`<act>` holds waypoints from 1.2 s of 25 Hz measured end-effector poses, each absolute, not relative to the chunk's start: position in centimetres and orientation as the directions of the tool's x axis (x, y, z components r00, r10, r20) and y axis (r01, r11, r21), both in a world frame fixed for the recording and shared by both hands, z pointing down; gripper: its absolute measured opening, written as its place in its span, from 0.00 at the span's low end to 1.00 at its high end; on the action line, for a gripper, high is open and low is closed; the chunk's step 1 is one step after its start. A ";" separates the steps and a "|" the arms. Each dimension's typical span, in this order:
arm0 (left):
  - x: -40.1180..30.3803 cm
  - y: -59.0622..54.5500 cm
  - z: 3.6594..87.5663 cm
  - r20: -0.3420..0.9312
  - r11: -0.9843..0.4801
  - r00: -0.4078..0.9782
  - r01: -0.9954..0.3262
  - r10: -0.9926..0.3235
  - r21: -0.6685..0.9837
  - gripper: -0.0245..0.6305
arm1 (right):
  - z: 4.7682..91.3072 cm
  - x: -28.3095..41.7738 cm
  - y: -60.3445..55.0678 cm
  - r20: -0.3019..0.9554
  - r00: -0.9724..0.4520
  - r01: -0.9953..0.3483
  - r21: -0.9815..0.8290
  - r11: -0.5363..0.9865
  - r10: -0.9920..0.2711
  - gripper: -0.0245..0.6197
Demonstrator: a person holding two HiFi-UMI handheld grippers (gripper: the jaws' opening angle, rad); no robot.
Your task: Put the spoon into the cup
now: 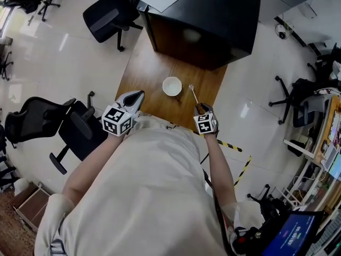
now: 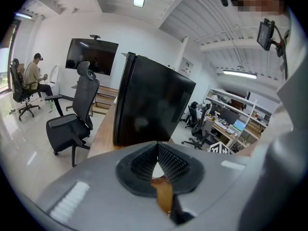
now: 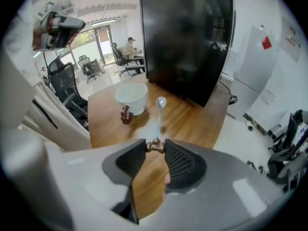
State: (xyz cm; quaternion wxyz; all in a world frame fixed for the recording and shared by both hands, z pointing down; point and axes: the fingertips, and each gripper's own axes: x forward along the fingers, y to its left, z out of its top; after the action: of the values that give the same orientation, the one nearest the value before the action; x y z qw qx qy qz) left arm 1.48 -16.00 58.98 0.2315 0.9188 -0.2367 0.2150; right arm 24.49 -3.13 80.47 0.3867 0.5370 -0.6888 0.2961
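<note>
A white cup (image 1: pixel 172 86) stands upright on the wooden table (image 1: pixel 143 71). To its right the silver spoon (image 1: pixel 193 93) is lifted off the wood, bowl pointing away from me. My right gripper (image 1: pixel 201 109) is shut on the spoon's brown knobbed handle end. In the right gripper view the spoon (image 3: pixel 160 110) runs from the right gripper (image 3: pixel 155 147) toward the cup (image 3: pixel 131 96), its bowl level with the cup's right side. My left gripper (image 1: pixel 137 96) hovers at the table's near edge, left of the cup. The left gripper (image 2: pixel 158 146) has its pads meeting at the tips, holding nothing.
A small brown trinket (image 3: pixel 126 114) sits against the cup's near side. A tall black cabinet (image 1: pixel 205 20) stands at the table's far end. Office chairs (image 1: pixel 109 14) (image 1: pixel 50 122) stand left of the table. Yellow-black floor tape (image 1: pixel 235 146) lies to the right.
</note>
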 end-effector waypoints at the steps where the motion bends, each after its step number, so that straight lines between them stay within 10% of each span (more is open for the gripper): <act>1: 1.5 -16.1 59.0 0.501 -0.782 0.798 -0.532 -0.335 0.325 0.04 | 79.6 24.4 -3.3 0.847 -0.128 -0.967 0.009 0.255 -0.516 0.23; 30: -3.6 -16.9 59.3 0.446 -0.712 0.795 -0.586 -0.411 0.387 0.04 | 77.7 16.4 -8.8 0.941 -0.169 -0.861 0.004 0.509 -0.294 0.23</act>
State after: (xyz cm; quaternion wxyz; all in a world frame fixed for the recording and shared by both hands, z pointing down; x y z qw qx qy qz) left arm -3.56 -16.86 59.30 0.2623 0.9103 -0.2738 0.1660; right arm 16.42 -8.76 77.73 0.5001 0.4067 -0.7101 0.2833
